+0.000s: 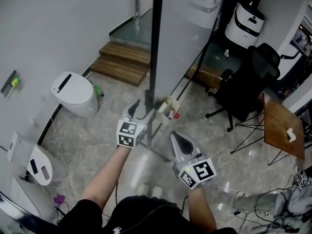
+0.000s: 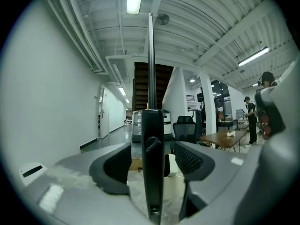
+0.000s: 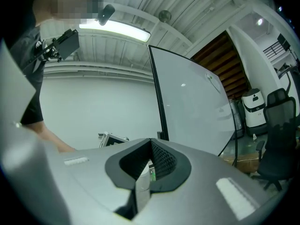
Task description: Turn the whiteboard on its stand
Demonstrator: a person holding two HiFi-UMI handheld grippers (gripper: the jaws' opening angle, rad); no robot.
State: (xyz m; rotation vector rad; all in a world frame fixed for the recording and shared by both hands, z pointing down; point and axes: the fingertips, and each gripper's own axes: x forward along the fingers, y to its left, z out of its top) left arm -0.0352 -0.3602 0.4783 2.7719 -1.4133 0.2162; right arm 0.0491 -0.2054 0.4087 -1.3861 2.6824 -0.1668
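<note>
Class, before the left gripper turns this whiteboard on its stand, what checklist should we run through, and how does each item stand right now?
1. Left gripper straddles the side post: ok.
2. Fingers pressing the post: not ok, gaps on both sides.
3. Knob on the post loosened: cannot tell.
4. Right gripper ready to help: not ok, shut, empty, off the whiteboard.
5. Office chair clear of the swing: cannot tell.
</note>
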